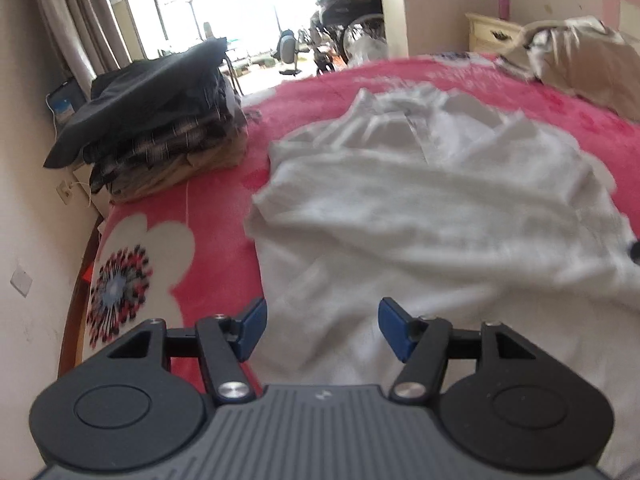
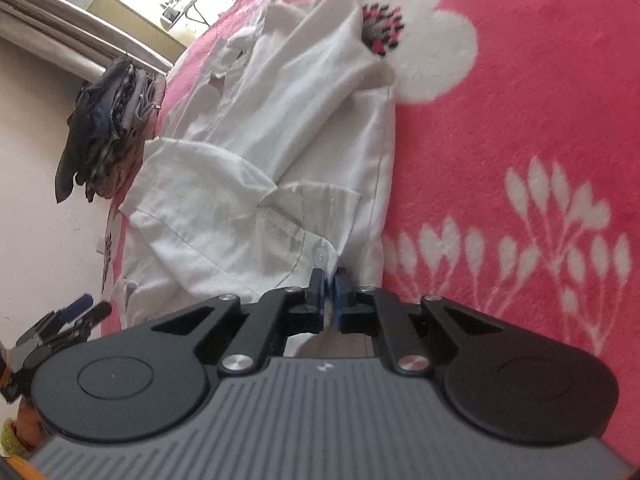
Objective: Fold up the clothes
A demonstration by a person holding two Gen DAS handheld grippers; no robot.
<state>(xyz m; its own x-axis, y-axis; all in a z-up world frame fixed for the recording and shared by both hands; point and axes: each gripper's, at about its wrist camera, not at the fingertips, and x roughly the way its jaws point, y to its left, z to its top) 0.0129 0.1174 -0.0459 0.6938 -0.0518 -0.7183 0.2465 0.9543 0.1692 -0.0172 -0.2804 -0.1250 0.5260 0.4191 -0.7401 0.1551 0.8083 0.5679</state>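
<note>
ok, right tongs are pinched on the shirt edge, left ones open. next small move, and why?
Probably bring the left tongs down onto the white shirt and close on the hem. The right tongs already pinch cloth, while the left hover open above the fabric gripping nothing; both edges need holding before the fold can be lifted.

My white shirt [image 2: 256, 184] lies on pink blanket [image 2: 540, 120] patterned with white flowers, beside dark, seemingly plaid clothes [image 1: 160, 128].
</note>
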